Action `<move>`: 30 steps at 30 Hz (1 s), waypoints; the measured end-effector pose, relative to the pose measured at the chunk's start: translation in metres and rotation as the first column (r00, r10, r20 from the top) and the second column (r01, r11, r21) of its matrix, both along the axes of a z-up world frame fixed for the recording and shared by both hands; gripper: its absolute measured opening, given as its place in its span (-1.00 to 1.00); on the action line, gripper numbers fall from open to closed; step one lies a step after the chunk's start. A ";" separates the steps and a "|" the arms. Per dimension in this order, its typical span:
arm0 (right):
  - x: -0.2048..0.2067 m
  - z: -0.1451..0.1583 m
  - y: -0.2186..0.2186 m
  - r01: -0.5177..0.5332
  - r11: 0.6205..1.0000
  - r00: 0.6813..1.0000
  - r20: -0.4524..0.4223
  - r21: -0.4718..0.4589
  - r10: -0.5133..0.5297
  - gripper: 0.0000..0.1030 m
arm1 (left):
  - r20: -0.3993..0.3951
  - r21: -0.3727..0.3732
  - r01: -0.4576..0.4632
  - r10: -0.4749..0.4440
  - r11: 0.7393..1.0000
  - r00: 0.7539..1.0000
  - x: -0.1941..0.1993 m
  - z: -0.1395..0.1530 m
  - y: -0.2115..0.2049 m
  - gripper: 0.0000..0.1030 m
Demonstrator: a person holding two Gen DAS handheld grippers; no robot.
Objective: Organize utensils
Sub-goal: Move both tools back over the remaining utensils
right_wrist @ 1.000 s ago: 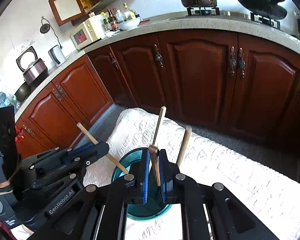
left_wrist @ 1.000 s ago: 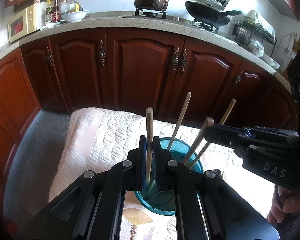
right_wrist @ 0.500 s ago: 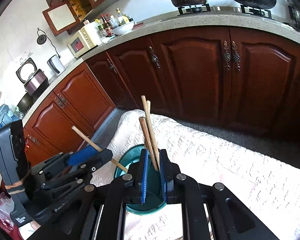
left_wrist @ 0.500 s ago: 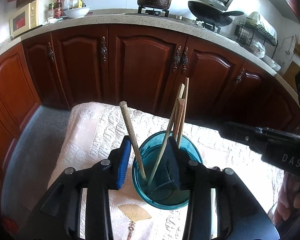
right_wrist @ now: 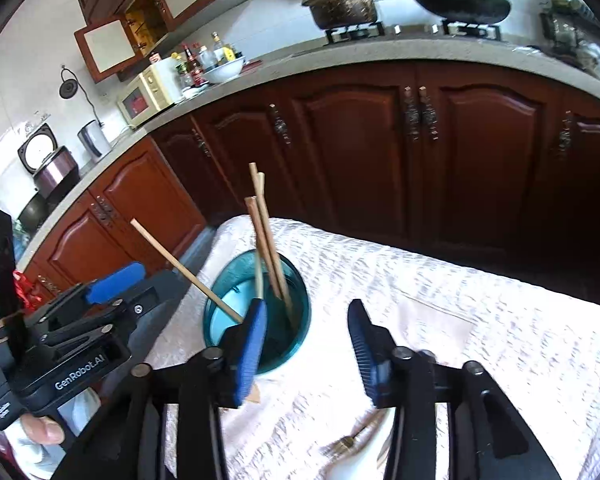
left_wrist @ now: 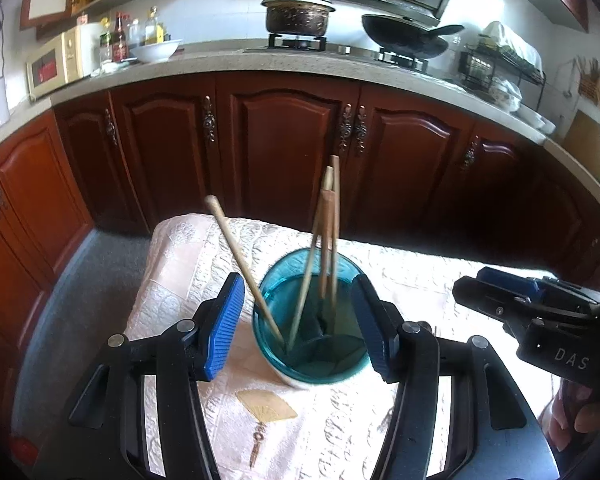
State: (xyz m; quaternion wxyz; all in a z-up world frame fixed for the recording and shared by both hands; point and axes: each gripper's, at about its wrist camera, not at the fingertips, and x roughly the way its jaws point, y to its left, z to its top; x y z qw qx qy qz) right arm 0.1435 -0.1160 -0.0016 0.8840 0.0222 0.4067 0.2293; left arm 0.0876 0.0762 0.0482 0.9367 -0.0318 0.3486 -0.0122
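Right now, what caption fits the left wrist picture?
Four chopsticks stand in a blue cup between the open left gripper.

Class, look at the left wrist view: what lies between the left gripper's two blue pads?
The blue cup holding four chopsticks sits between the open left gripper's pads, untouched.

Daylight glares off the white cloth — cabinets stay dim. Fisheye bends and darkens the edges. The right gripper blurs slightly.

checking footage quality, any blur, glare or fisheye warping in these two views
Left wrist view: mostly sharp, countertop bowed by the fisheye, dark vignetted corners. Right wrist view: the right gripper's blue-padded fingers look motion-smeared, the white embroidered tablecloth glares bright, and the teal glass cup stays readable.
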 end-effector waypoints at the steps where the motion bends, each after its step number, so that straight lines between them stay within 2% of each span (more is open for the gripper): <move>1: -0.005 0.001 -0.003 0.005 1.000 1.000 0.006 -0.005 -0.005 -0.19 | 0.005 0.006 0.005 -0.005 1.000 1.000 -0.003 0.000 -0.004 0.07; 10: -0.045 0.007 -0.034 0.071 0.997 0.996 0.060 -0.031 -0.069 -0.12 | 0.032 0.033 0.050 -0.051 0.998 0.998 -0.028 0.000 -0.036 0.07; 19: -0.069 -0.005 -0.070 0.140 0.988 0.989 0.050 -0.071 -0.137 -0.12 | 0.043 0.055 0.104 -0.106 0.993 0.993 -0.045 -0.006 -0.068 0.07; 30: -0.081 -0.023 -0.112 0.206 0.977 0.979 0.000 -0.060 -0.206 -0.11 | -0.028 0.066 0.167 -0.165 0.984 0.986 -0.047 -0.024 -0.098 0.07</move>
